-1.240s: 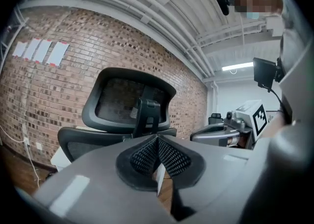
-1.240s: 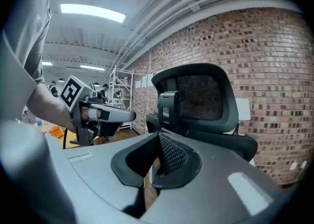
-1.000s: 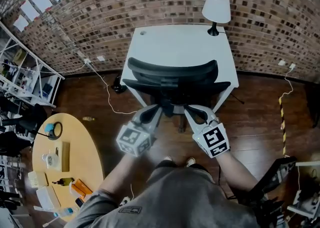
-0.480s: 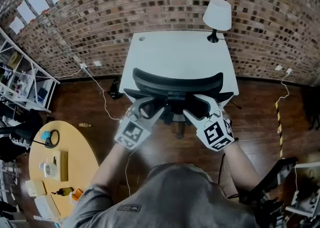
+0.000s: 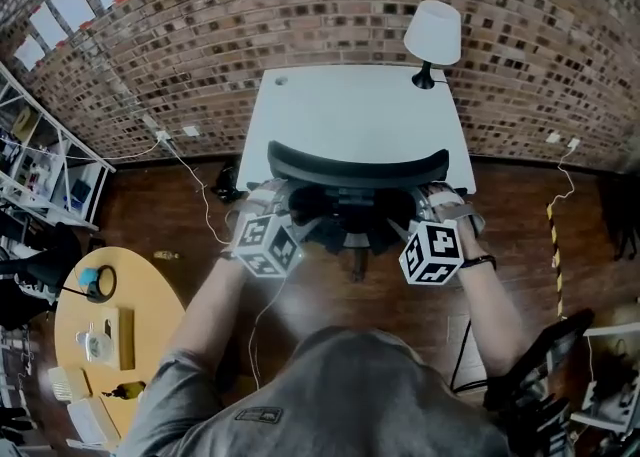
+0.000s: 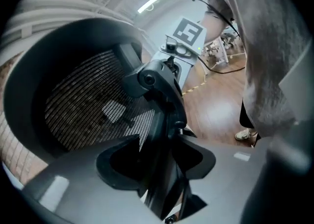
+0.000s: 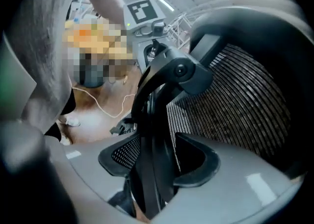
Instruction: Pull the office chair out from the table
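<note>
— Is the office chair [image 5: 355,165] out yet?

— No. The white worktop [image 5: 350,105] stands right in front of the chair, and the curved backrest sits at its near edge, so the seat looks tucked in.

— And the person?

— Standing behind the chair, with the left gripper [image 5: 272,197] at the left side of its back and the right gripper [image 5: 440,205] at the right side. I'd say one on each side is so the chair rolls back straight rather than swivelling.

— Have they got hold of it?

— Not that I can see. On both, the fingers are spreading apart. Each pair straddles a dark strut [image 6: 164,120] of the chair's back frame, with gaps either side. They'd have to close before pulling.
</note>
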`<state>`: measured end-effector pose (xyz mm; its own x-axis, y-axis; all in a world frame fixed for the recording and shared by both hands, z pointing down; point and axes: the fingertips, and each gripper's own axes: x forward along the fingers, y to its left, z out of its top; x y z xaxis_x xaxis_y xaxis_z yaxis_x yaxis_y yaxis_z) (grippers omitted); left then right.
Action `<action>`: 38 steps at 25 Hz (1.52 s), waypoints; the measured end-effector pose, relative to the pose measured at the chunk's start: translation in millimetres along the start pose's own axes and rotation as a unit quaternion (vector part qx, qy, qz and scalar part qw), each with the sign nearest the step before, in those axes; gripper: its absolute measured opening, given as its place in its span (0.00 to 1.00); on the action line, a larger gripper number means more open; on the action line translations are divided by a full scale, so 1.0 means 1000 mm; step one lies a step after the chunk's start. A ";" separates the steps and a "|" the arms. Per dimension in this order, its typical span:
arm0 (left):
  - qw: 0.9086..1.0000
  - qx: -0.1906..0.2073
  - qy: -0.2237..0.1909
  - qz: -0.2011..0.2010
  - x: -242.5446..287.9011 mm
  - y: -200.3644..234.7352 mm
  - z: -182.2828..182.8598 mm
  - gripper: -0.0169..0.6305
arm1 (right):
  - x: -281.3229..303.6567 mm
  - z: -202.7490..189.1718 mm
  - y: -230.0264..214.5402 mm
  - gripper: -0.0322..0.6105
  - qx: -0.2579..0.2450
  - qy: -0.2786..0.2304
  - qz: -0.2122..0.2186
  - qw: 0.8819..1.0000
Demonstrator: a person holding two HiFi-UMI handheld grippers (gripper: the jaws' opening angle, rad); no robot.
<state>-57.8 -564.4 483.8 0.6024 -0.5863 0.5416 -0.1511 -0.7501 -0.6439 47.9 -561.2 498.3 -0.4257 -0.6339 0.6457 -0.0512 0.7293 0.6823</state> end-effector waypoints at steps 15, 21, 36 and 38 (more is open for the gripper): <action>0.999 0.029 0.016 0.006 0.016 -0.001 -0.006 0.33 | 0.008 -0.003 0.003 0.32 -0.035 0.039 0.003 0.999; 1.000 0.005 0.015 0.002 0.013 -0.004 -0.002 0.30 | 0.004 -0.002 0.006 0.30 -0.023 0.042 0.000 0.999; 1.000 -0.010 0.015 -0.009 0.002 -0.017 0.004 0.26 | -0.008 0.002 0.016 0.26 -0.009 0.047 0.013 0.999; 1.000 -0.010 0.014 -0.013 -0.002 -0.021 0.006 0.26 | -0.013 0.005 0.021 0.26 -0.009 0.041 0.019 0.999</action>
<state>-51.4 -545.8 493.2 0.5846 -0.5741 0.5733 -0.1513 -0.7714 -0.6182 48.0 -536.5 502.8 -0.3507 -0.6253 0.6972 -0.0199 0.7493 0.6620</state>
